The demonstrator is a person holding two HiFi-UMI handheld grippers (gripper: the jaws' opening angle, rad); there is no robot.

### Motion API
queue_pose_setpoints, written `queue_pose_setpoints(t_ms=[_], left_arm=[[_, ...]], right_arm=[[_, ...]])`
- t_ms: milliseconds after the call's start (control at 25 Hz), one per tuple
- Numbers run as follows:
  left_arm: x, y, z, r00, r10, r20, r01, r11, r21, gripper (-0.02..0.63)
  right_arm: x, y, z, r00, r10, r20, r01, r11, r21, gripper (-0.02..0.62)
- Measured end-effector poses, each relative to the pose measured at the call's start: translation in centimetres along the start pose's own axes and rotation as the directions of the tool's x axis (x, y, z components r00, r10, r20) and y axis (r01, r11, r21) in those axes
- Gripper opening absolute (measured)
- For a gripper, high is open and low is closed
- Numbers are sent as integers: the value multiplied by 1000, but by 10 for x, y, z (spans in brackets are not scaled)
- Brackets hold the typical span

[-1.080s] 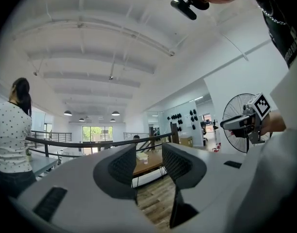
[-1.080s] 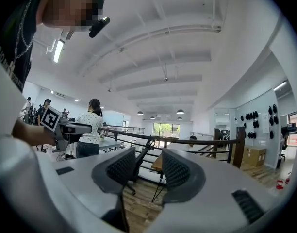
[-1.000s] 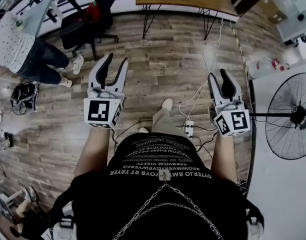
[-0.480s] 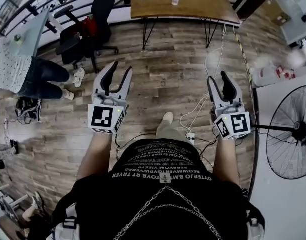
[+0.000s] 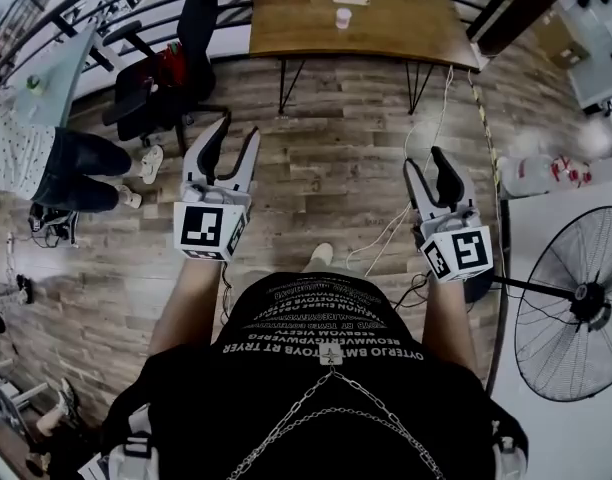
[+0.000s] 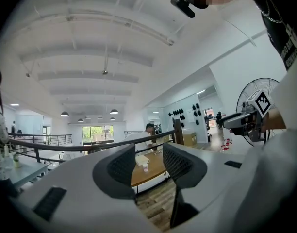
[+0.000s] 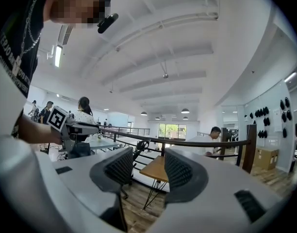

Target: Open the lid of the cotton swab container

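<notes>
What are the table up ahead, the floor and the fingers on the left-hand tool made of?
Table: the top looks like wood or wood veneer, warm brown with a matte grain. Its thin black legs are probably metal.
Floor: wood-look planks in mixed grey-brown, possibly laminate.
Left gripper fingers: pale grey moulded plastic with dark, ribbed pads, likely rubber.

Floor [image 5: 336,138] ahead open; table [image 5: 406,28] beyond, fan [image 5: 571,303] rt, chair [image 5: 156,78] lft.
</notes>
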State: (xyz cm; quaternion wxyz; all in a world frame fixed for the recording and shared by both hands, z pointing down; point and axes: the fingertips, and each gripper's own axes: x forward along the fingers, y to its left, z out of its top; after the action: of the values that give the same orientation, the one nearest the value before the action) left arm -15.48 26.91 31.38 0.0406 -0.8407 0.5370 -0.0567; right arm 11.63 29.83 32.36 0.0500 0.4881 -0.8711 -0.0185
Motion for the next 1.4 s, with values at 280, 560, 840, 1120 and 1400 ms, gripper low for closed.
queue_pose_setpoints(t_ms=[280,560,840,1120,1400], left_arm=[[40,-31,8,992,-123,-41,128,978,163,176],[59,-24,-5,978,-171,-116,190,965,182,178],[72,-4,5,1000,-1,-10,2,997,72,178],[95,-5,-1,1000,-17,-18,19,997,80,178],[134,25,-9,999,-39,-24,41,993,112,178]], right_arm=[[18,-30,2,998,66,-8,-66,997,-35,190],[17,-53,-1,998,56,-3,-56,998,-32,190],[39,-62,-9,998,58,3,-58,998,15,192],[80,-67,-17,997,76,6,-76,996,35,192],[130,-77,-17,997,81,-8,-80,996,30,192]])
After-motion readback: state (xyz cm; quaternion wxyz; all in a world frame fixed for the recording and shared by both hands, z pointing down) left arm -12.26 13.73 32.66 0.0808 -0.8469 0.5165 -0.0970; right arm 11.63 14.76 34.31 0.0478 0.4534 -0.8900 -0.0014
